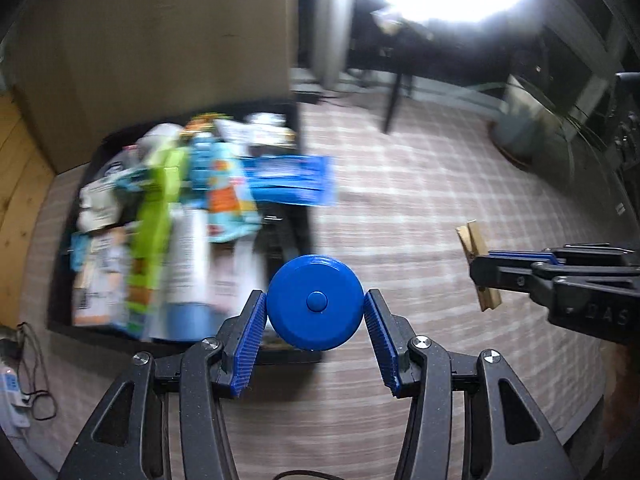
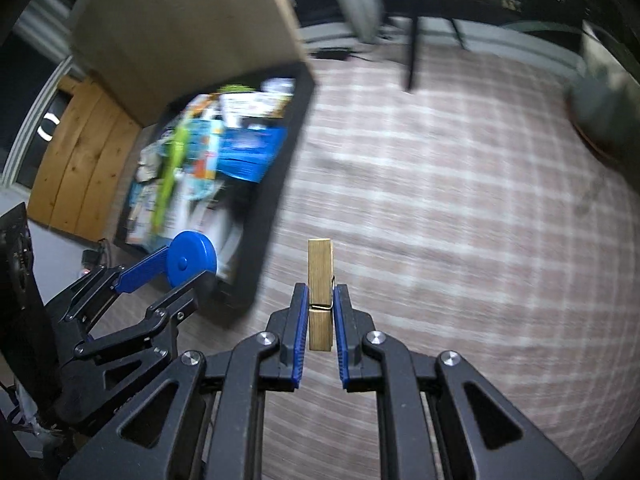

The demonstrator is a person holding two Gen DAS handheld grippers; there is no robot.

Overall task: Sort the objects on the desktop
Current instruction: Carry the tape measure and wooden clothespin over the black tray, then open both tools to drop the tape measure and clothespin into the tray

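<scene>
My left gripper (image 1: 316, 304) is shut on a round blue disc with a centre button (image 1: 315, 302), held flat-face up between its blue pads. From the right wrist view the same disc (image 2: 191, 258) shows at the left in that gripper (image 2: 188, 260). My right gripper (image 2: 321, 300) is shut on a wooden clothespin (image 2: 320, 272) that stands upright between the pads. The clothespin (image 1: 478, 266) also shows at the right of the left wrist view, in the right gripper (image 1: 480, 270). Both hang above a checked pink-and-white surface (image 2: 440, 200). The pictures are blurred by motion.
A black tray (image 1: 304, 216) crammed with several colourful packets and leaflets lies at the left, seen too as the tray (image 2: 276, 208). Behind it stands a large cardboard panel (image 1: 160, 48). Chair legs (image 1: 394, 100) and a bright window lie farther back. Cables (image 1: 36, 380) trail at the lower left.
</scene>
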